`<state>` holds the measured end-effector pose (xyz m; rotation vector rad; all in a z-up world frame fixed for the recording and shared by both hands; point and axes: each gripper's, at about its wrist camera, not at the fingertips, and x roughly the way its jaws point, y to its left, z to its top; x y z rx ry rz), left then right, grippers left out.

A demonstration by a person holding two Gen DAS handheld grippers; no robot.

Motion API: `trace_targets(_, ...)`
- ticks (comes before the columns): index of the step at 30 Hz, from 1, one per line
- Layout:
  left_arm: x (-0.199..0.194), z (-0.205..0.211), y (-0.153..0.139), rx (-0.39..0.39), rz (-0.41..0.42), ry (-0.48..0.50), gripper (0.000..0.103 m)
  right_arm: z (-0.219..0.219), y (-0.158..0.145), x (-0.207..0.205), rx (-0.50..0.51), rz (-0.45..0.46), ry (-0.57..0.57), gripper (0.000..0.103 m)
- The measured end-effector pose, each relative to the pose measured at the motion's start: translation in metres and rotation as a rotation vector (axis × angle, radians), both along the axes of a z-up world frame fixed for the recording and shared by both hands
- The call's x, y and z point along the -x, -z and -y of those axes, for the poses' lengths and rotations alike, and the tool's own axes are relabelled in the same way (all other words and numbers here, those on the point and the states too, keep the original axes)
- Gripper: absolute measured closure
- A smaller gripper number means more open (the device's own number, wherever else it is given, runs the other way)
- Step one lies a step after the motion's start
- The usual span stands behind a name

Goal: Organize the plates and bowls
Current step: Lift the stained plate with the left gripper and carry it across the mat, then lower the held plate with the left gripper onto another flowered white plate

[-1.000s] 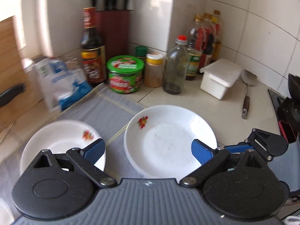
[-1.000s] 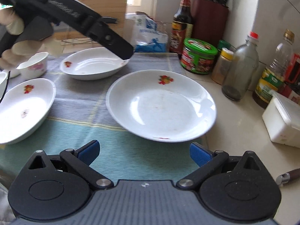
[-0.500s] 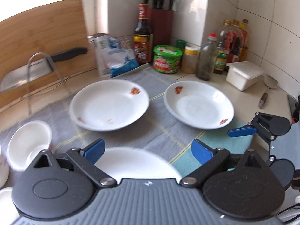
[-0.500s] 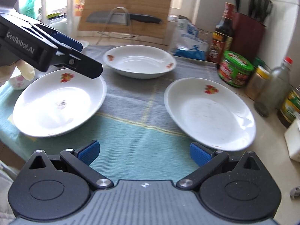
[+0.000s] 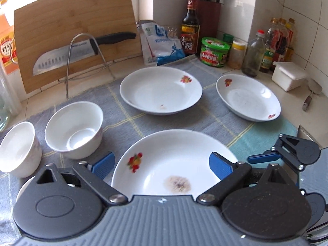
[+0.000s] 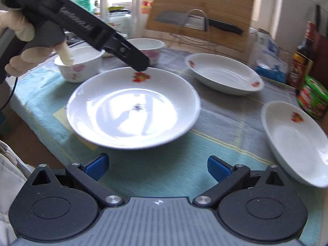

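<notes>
A grey and teal checked cloth (image 5: pixel 127 123) covers the kitchen counter and carries all the dishes. The nearest white shallow plate with a red flower print (image 5: pixel 176 164) lies at the front edge of the cloth and has a brownish stain in its middle; the lower part of it is hidden behind the left gripper (image 5: pixel 162 166). A second white shallow plate (image 5: pixel 161 91) sits toward the back edge of the cloth with a small reddish mark inside, and a third white shallow plate (image 5: pixel 249 97) sits at the back right corner, looking empty. Two white deep bowls stand at the left edge, the inner bowl (image 5: pixel 74 129) and the outer bowl (image 5: pixel 17 145); both look empty, and the outer one is partly cut off by the picture edge. The left gripper has its blue pads spread wide above the nearest plate and pinches nothing. The right gripper (image 6: pixel 157 169) is spread wide too, above bare cloth just in front of that same plate, and it holds nothing.
</notes>
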<state>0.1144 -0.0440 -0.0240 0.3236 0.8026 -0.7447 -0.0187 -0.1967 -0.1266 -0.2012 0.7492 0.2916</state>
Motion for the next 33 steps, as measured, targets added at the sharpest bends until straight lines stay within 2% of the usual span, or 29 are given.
trace_targets(7,-0.017,-0.004,0.01,-0.034,-0.075,0.012,0.005,-0.018,0.011,-0.009,-0.018,0.007,-0.073,0.0)
trace_targets(11,-0.033,-0.004,0.017,-0.046,-0.128,0.005,0.005,-0.015,0.014,-0.008,-0.033,0.048,-0.091,0.0)
trace_targets(16,-0.05,0.003,0.024,-0.084,-0.166,0.044,0.005,-0.009,0.02,0.0,-0.06,0.112,-0.103,0.0)
trace_targets(20,-0.061,0.01,0.03,-0.115,-0.223,0.089,0.006,-0.008,0.02,-0.001,-0.06,0.115,-0.11,0.0)
trace_targets(28,-0.08,0.019,0.04,-0.159,-0.34,0.156,0.016,-0.009,0.021,0.001,-0.063,0.126,-0.108,0.0)
trace_targets(33,-0.085,0.023,0.043,-0.206,-0.379,0.196,0.023,-0.011,0.022,0.0,-0.065,0.135,-0.099,0.0)
